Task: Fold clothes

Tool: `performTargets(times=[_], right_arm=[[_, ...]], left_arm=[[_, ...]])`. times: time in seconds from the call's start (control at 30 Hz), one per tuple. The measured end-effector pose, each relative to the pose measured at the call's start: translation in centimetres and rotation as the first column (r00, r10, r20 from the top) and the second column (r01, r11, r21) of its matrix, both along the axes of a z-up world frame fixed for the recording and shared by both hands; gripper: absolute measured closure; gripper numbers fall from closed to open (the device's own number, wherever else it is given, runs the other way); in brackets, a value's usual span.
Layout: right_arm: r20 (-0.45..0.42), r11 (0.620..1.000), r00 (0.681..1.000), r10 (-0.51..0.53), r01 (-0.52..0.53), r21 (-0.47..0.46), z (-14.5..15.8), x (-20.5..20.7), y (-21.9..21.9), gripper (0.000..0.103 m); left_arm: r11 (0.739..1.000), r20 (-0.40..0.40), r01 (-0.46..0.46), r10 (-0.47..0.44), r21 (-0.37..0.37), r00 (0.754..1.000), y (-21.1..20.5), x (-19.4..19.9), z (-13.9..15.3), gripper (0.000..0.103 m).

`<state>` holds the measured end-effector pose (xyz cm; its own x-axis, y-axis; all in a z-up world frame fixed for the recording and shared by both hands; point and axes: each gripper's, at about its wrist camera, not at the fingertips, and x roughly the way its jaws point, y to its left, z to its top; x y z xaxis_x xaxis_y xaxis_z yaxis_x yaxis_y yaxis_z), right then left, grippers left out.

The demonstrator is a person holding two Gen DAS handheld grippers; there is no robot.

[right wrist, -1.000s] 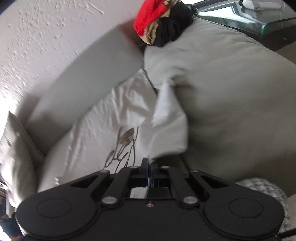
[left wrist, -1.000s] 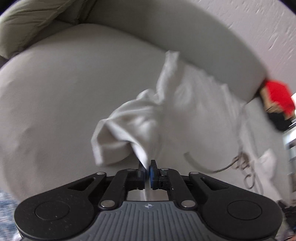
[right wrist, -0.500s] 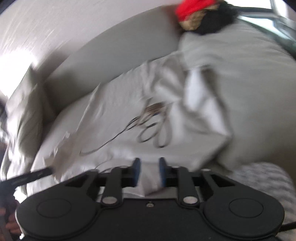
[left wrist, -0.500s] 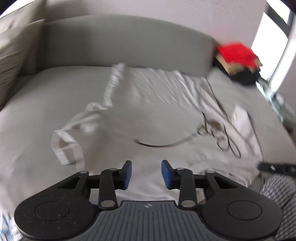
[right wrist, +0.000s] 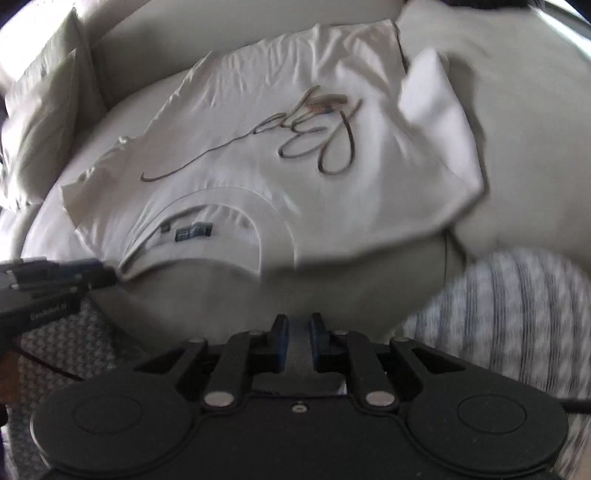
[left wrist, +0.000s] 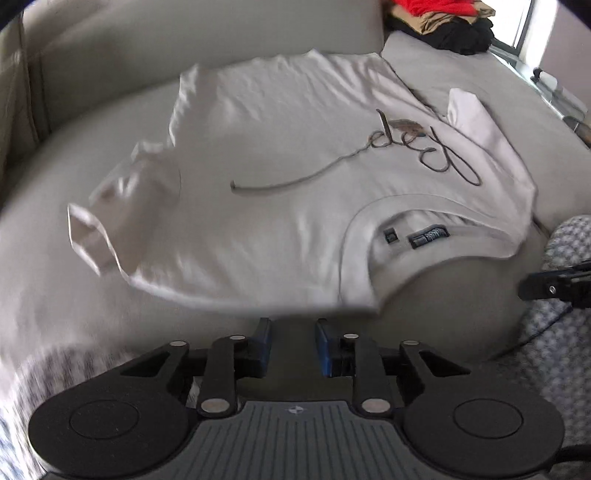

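A white T-shirt (left wrist: 280, 155) with dark script lettering lies spread face up on the grey sofa seat (left wrist: 55, 240), collar and label toward me. In the right wrist view the same T-shirt (right wrist: 280, 155) fills the middle. My left gripper (left wrist: 291, 341) is open just short of the shirt's near shoulder edge, with nothing between its fingers. My right gripper (right wrist: 296, 336) is open too, a little back from the collar edge, and holds nothing. Both sleeves lie partly folded inward.
A pile of red, tan and black clothes (left wrist: 447, 22) sits on the far right of the sofa. A cushion (right wrist: 44, 110) leans at the sofa's left end. Patterned fabric (right wrist: 517, 314) covers the near foreground. The other gripper's tip (left wrist: 554, 286) shows at right.
Both grippers let go of the shirt and opened, then drew back toward me. The shirt, held up a second ago, now lies flat on the sofa.
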<state>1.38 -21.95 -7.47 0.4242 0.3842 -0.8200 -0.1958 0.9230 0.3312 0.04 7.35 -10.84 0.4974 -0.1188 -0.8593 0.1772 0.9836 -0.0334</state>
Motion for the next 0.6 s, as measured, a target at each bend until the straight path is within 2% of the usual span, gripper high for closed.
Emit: performTargets(times=[0.07, 0.13, 0.17, 0.2, 0.27, 0.33, 0.47, 0.53, 0.6], right_arm=[[0.031, 0.995, 0.997, -0.068, 0.066, 0.077, 0.8, 0.7, -1.5, 0.09], [0.057, 0.98, 0.989, -0.138, 0.128, 0.154, 1.6, 1.3, -3.1, 0.089], [0.067, 0.968, 0.983, -0.173, 0.158, 0.194, 2.1, 1.7, -3.9, 0.08], [0.077, 0.955, 0.975, -0.209, 0.186, 0.233, 2.5, 2.0, -4.6, 0.065], [0.062, 0.918, 0.951, -0.302, 0.272, 0.289, 2.6, 3.3, -6.7, 0.054], [0.022, 0.871, 0.919, -0.394, 0.366, 0.329, 1.8, 4.4, -9.2, 0.052], [-0.171, 0.762, 0.842, -0.511, 0.536, 0.363, -1.6, 6.0, -13.3, 0.052], [-0.232, 0.755, 0.831, -0.506, 0.556, 0.348, -2.8, 6.4, -14.1, 0.051], [-0.244, 0.76, 0.837, -0.49, 0.547, 0.351, -3.5, 6.8, -14.2, 0.051]], left_arm=[[0.999, 0.041, -0.033, 0.035, -0.038, 0.999, 0.2, 0.4, 1.1, 0.081], [0.998, 0.118, -0.041, 0.046, -0.045, 0.992, -0.3, 1.3, 2.5, 0.08], [0.998, 0.145, -0.033, 0.039, -0.046, 0.989, -0.8, 1.9, 3.0, 0.08], [0.999, 0.167, -0.02, 0.028, -0.046, 0.986, -1.3, 2.5, 3.4, 0.079], [0.999, 0.206, 0.006, 0.004, -0.05, 0.978, -2.4, 3.6, 4.0, 0.072], [0.998, 0.231, 0.031, -0.017, -0.058, 0.973, -3.3, 4.6, 3.9, 0.072], [0.993, 0.157, 0.048, -0.031, -0.107, 0.987, -4.9, 6.4, 2.0, 0.076], [0.988, 0.115, 0.063, -0.047, -0.139, 0.992, -5.5, 6.8, 1.0, 0.076], [0.99, 0.084, 0.06, -0.049, -0.128, 0.995, -5.8, 6.9, 0.1, 0.076]])
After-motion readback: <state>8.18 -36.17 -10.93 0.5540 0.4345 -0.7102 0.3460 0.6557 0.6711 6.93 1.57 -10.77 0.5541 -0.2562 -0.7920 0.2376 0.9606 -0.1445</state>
